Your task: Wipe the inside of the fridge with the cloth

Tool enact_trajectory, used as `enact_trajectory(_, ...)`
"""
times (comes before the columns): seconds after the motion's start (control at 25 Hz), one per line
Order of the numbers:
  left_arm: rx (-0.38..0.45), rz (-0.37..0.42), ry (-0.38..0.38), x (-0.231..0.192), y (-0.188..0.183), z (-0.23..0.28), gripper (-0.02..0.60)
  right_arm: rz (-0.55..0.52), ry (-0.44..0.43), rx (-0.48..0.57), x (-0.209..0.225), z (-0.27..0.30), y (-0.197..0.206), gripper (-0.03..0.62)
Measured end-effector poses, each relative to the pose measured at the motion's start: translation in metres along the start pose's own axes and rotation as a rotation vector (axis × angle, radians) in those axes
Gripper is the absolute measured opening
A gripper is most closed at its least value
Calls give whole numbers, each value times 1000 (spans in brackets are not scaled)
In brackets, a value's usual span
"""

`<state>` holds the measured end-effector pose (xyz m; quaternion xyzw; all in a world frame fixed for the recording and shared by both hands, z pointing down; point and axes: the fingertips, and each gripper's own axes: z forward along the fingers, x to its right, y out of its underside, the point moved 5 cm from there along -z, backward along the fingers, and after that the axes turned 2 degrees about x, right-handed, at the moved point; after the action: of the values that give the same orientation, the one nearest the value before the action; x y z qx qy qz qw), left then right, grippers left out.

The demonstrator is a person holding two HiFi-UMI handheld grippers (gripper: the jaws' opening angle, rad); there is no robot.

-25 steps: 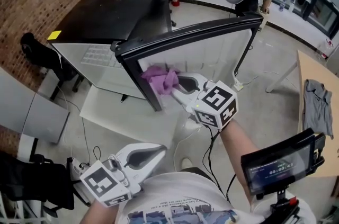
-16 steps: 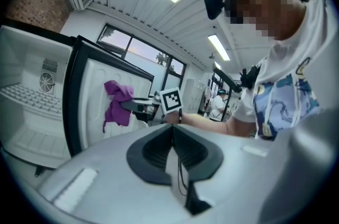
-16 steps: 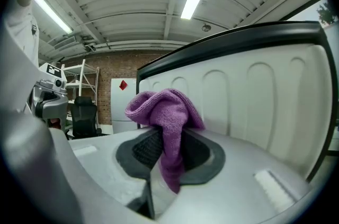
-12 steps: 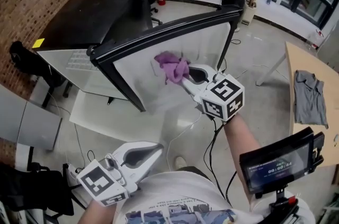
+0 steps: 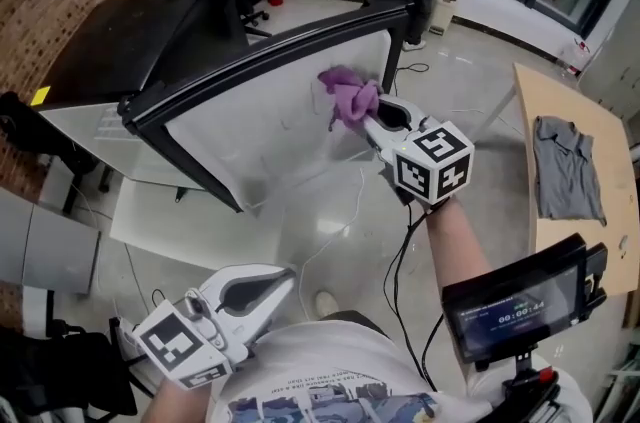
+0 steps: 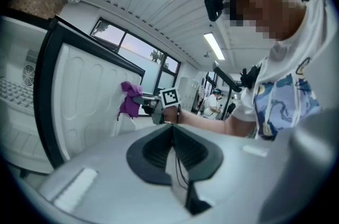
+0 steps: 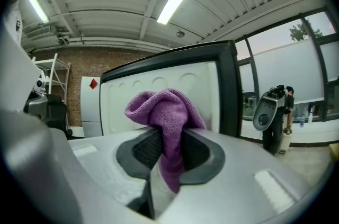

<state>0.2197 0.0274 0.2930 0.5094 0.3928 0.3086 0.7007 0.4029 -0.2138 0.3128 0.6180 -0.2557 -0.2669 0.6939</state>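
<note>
Left gripper [image 5: 280, 281] sits low at the left of the head view, well apart from the fridge [image 5: 140, 11]. Its own view shows its jaws pressed together with nothing between them [image 6: 172, 135], so it plays no part in the wiping.

Moving right, the fridge door [image 5: 250, 131] stands open with its white inner panel facing the person. The purple cloth [image 5: 348, 96] is pressed against that panel near the door's top right corner, just under the black rim. A second ago it lay closer to the middle of the panel. It has since travelled to the right and up along the liner. I judge this to be one wiping stroke nearing the end of its run, with the lower and left parts of the panel, and the cabinet itself, probably still to do.

At the far right, the right gripper [image 5: 385, 116] is clamped on the cloth [image 7: 167, 112]. The cloth's long axis runs along the slot between the jaws. Its bunched head bulges past the tips toward the panel, and its thin tail trails back toward the hand. In the head view it points up and left.
</note>
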Motion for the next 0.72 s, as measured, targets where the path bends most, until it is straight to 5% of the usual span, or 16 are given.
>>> enact_trajectory(0.36,-10,-9,2,-2,1,4,6,-7,112,-13,36,-16,6,80)
enact_trajectory(0.72,-12,-15,-6,-8,0,-6,6,-16,-155,-5,-42,-3,12,81)
